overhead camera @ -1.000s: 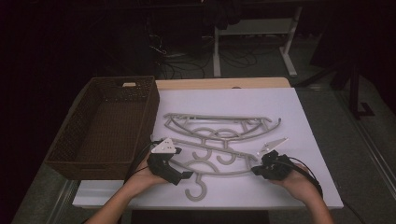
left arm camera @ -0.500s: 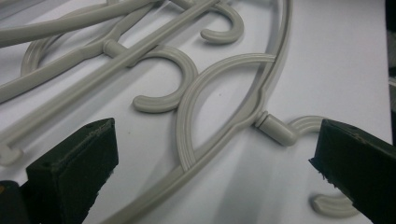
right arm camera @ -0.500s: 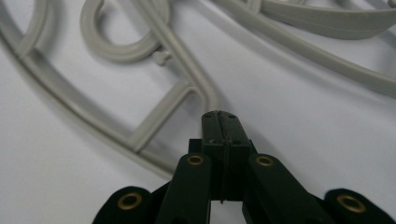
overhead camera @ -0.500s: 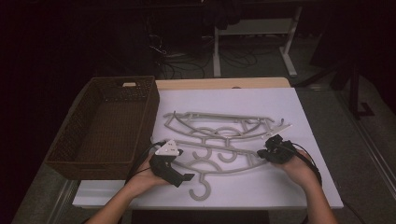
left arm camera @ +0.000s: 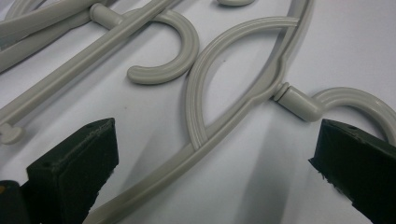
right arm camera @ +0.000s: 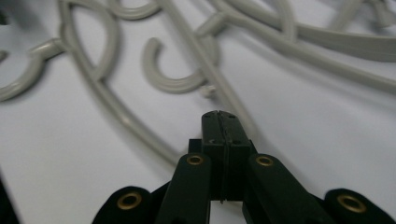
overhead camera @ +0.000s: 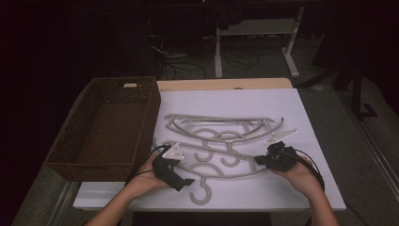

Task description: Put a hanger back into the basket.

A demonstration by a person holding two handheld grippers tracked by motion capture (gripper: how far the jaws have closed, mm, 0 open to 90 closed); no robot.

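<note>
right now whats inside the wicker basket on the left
The wicker basket shows a bare woven floor with nothing in it. The strip behind its near wall is hidden. The hangers lie on the white sheet beside it.

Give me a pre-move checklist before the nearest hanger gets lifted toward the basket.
1. Left claw open, jaws either side of the nearest hanger's frame: ok.
2. Left pads pressing on that hanger: not ok, gap on both sides.
3. Right claw shut: ok; whether it pinches anything: cannot tell.
4. Nearest hanger free of the other hangers: cannot tell, they overlap.
5. Wicker basket room inside: ok.
</note>
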